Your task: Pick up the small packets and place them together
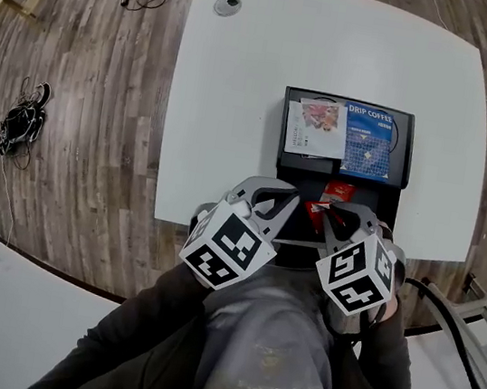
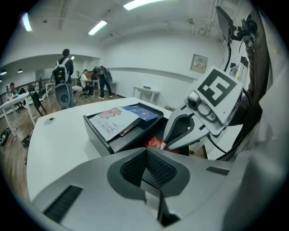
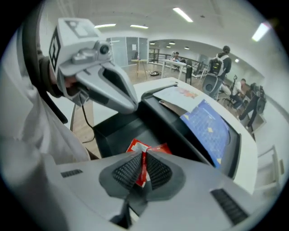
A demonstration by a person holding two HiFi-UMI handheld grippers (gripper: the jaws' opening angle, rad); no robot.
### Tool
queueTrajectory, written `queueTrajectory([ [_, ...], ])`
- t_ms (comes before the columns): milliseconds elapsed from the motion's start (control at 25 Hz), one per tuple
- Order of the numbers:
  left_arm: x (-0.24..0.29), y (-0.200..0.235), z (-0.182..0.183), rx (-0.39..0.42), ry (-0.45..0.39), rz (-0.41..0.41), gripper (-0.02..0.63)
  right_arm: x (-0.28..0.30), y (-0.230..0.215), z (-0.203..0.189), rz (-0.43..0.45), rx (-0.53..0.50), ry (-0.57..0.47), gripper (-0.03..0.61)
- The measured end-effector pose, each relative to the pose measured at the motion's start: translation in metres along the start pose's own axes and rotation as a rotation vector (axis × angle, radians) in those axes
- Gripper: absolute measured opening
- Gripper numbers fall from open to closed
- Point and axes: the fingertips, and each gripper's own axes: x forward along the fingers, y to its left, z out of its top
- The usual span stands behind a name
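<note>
Two grippers hang over the near edge of a white table (image 1: 232, 96), both tipped down toward a black tray (image 1: 394, 178) with a raised back shelf and a sunken front well. Furthest left, the left gripper (image 2: 145, 168) is clenched on nothing, its ribbed dark pads meeting at a point. It looks parked just beside the tray, probably to keep out of its partner's way.

Next along, on the shelf, a flat white packet (image 1: 316, 127) with a printed picture lies face up, one edge overlapping the well. It sits just beside a glossy blue drip coffee packet (image 1: 367, 141), so the shelf seems to be where the packets are being gathered.

Below them, in the front well, the right gripper (image 3: 142, 170) pinches a small red packet (image 3: 148, 148) edge-on, the thin crinkly foil standing upright between the pads. A grip on the edge suits something so flat and limp. Whether a second red packet lies under it, I cannot tell. My guess is that it goes up to the shelf next.
</note>
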Motion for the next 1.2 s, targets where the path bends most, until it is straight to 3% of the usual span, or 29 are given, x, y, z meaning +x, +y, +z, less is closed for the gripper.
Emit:
queueTrajectory([
  [240,-0.008,-0.001,0.009,0.037,-0.032,0.007,0.002,-0.051,-0.019,0.025,-0.05,0.079,-0.125,0.032],
  [480,-0.013,0.002,0.03,0.065,-0.075,0.022,0.002,-0.091,-0.074,0.056,-0.151,0.136,-0.231,0.032],
  [800,-0.008,0.019,0.038,0.033,-0.063,0.056,0.002,-0.067,-0.144,0.063,-0.215,0.169,-0.172,0.032],
  [1200,0.003,0.027,0.03,-0.014,-0.035,0.078,0.002,-0.045,-0.158,0.06,-0.212,0.115,-0.148,0.082],
])
